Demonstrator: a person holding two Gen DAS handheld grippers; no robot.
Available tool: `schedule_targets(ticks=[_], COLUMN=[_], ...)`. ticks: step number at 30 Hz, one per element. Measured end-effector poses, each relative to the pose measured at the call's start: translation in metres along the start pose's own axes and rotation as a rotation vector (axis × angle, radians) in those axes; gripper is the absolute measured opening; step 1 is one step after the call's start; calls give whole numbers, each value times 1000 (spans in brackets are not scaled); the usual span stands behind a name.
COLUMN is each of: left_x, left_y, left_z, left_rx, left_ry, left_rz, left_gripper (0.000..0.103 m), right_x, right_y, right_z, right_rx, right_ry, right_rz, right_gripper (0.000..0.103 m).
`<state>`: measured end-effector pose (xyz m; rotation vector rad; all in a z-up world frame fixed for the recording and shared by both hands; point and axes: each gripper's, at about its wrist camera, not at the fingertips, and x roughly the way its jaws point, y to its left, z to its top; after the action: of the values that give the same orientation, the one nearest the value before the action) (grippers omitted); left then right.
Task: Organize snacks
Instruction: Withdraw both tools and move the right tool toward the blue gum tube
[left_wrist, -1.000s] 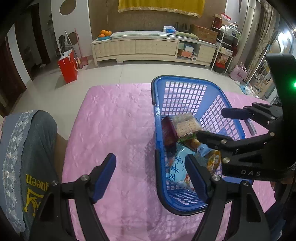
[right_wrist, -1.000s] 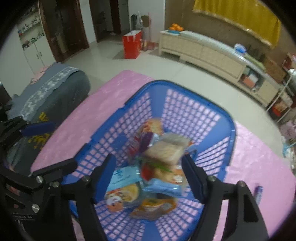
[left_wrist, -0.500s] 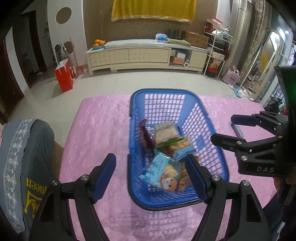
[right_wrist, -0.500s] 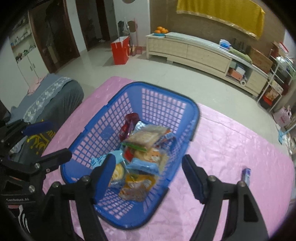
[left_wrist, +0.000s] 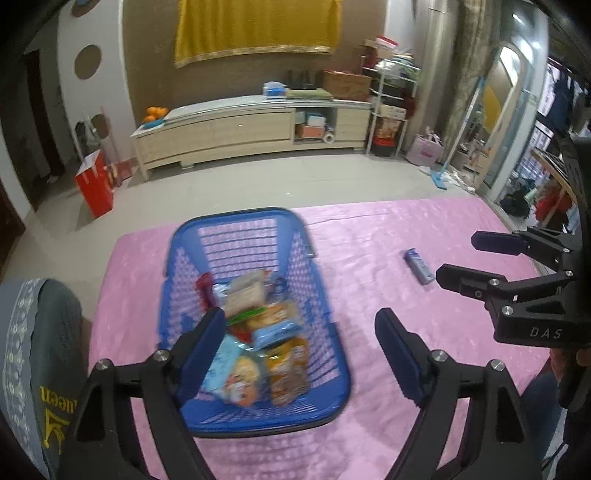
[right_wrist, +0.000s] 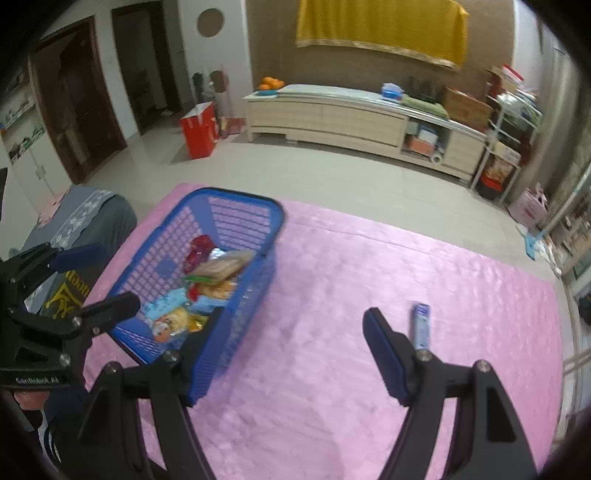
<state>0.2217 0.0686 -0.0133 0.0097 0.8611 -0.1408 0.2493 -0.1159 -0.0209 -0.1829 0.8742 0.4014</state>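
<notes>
1. The last loose snack, a small blue wrapped stick (right_wrist: 421, 326), lies on the pink quilted cloth (right_wrist: 332, 295), well apart from the blue plastic lattice basket (left_wrist: 325, 302) (already full of packets).
2. Right gripper (right_wrist: 291, 354) is spread wide and empty; I think it should straddle the stick across its narrow side.
3. Left gripper (left_wrist: 301, 354) hangs released over the basket; nothing blocks the way.

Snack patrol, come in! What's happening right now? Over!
Left gripper open, right gripper open, both empty. Blue plastic basket full of snacks. One small blue packet loose on pink cloth. Nothing blocking.
</notes>
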Motion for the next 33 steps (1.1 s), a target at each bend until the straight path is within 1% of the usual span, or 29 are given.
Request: schedule_targets(ticks=[6,14,20,23,24,26,28,31,33], left_x=[19,55,91,109,117,128,137,156,169], left_y=[-40,-85,-103,-111,-113,-117,-118,-121,-121], left_z=[12,21,22,23,23,24,24,23,23], left_rx=[41,108,85,81,82,76,67,52,37], left_ry=[17,69,115,139,148,134,117,109,114], left_rz=[-37,-56,-66,-55,-38,-1,12,19,21], left_gripper=[81,81,81,81,81,81,81,81,81], right_x=[-6,3,18,30,34,43,52,73,83], right_y=[-42,-94,-124,-135,-138,-146,-154,-168,-174], right_z=[-11,-25,-39,-45,-47,-50,-52,-56,-57], right_rx=[47,128,154,142,136,112,97,125,136], right_ry=[15,44,60,67,73,58,56,79,86], right_rz=[-30,-52,-52,-73,-76,-140,-182,-129,-116], right_gripper=[78,78,78,78,78,78,78,78,78])
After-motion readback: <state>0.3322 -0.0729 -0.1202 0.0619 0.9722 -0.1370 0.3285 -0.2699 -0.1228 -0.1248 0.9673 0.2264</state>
